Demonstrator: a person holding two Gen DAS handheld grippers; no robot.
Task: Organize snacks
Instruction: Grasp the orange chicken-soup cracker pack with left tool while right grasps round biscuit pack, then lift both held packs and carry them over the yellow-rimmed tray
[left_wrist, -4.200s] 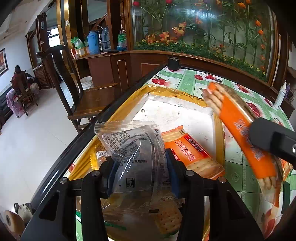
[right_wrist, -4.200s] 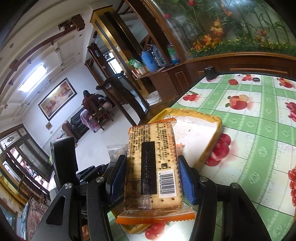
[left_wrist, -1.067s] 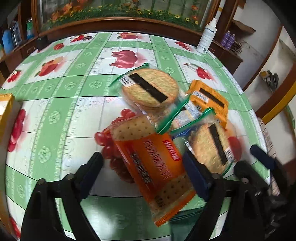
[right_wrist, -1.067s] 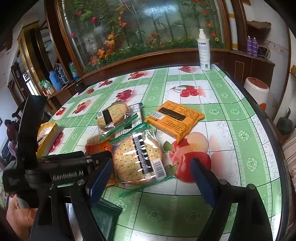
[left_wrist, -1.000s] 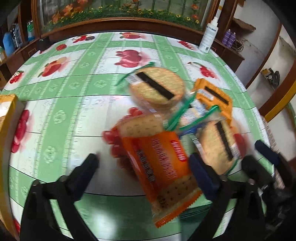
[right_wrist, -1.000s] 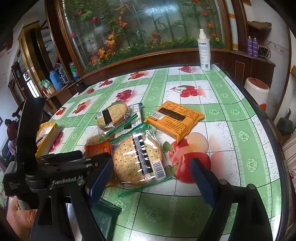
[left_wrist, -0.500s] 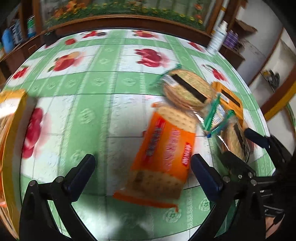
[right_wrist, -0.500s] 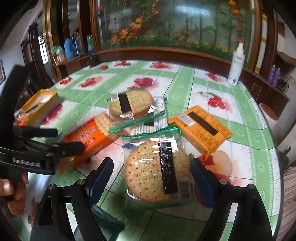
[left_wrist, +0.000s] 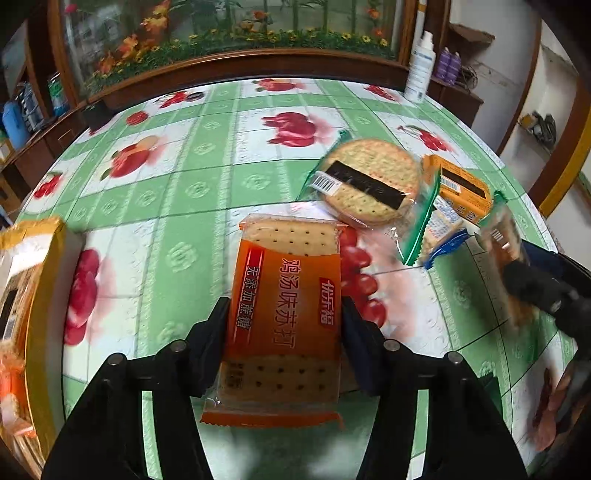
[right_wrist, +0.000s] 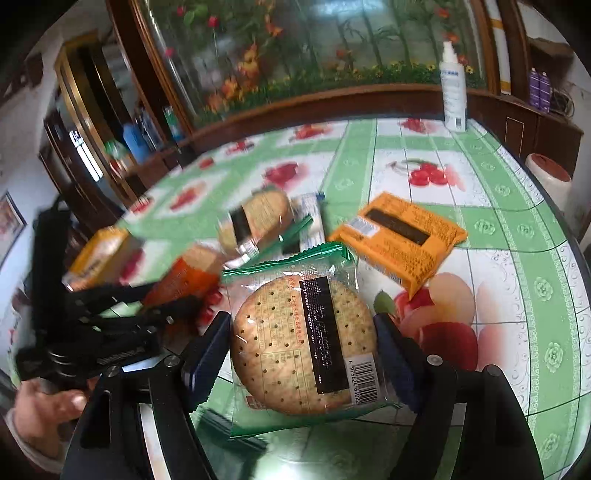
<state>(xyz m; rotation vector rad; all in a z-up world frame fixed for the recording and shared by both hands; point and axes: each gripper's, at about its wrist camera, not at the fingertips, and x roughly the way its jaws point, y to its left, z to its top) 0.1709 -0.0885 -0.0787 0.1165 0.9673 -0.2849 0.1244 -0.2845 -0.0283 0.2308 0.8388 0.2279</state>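
Observation:
An orange cracker packet (left_wrist: 284, 295) lies lengthwise between the pads of my left gripper (left_wrist: 284, 314), whose jaws are closing and press on both long edges. In the right wrist view a round cracker in a clear green-edged packet (right_wrist: 295, 350) sits between the blue pads of my right gripper (right_wrist: 301, 328); these jaws are closing too and touch its sides. The left gripper (right_wrist: 173, 306) with the orange packet (right_wrist: 184, 277) shows blurred at the left of that view.
On the green fruit-print table (left_wrist: 184, 177) lie a second round cracker packet (left_wrist: 369, 184), a flat orange packet (right_wrist: 399, 236) and a small sachet (left_wrist: 439, 229). A yellow box (left_wrist: 33, 280) stands at the left edge. A white spray bottle (right_wrist: 453, 85) stands at the far edge.
The left jaws have gone from wide apart to closed on the orange packet, which has turned lengthwise. The right jaws have narrowed onto the round cracker packet.

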